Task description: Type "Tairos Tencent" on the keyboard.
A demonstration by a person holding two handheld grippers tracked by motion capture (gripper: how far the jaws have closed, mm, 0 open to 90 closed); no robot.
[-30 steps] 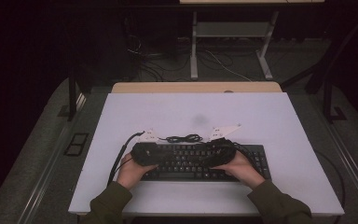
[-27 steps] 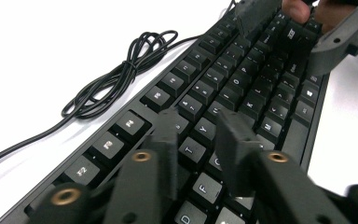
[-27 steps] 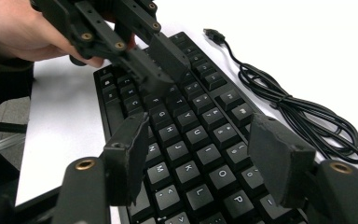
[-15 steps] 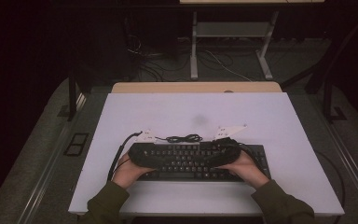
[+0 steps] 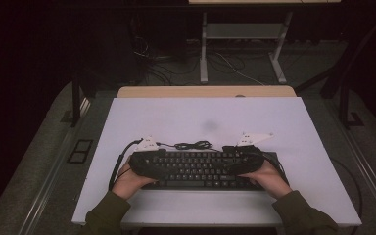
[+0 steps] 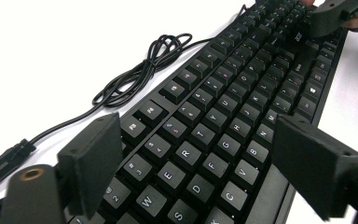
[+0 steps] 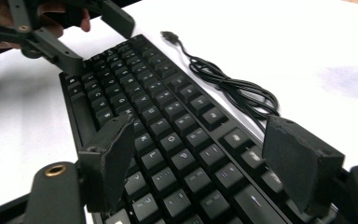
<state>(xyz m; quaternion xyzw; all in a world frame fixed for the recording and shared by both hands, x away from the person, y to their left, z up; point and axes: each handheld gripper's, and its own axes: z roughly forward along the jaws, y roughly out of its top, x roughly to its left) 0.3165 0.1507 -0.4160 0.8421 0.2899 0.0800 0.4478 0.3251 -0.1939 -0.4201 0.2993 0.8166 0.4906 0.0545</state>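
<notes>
Both tongs (image 5: 149,159) (image 5: 245,156) just spread apart, astride keyboard (image 5: 200,169) ends, right hand shifted slightly.

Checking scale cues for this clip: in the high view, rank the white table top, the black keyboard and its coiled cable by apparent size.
1. White table top, by far the largest.
2. Black keyboard, a long bar across the near part of the table.
3. Coiled cable, a small bundle just behind the keyboard.
All lie on one surface, so nearness hardly skews this.
</notes>
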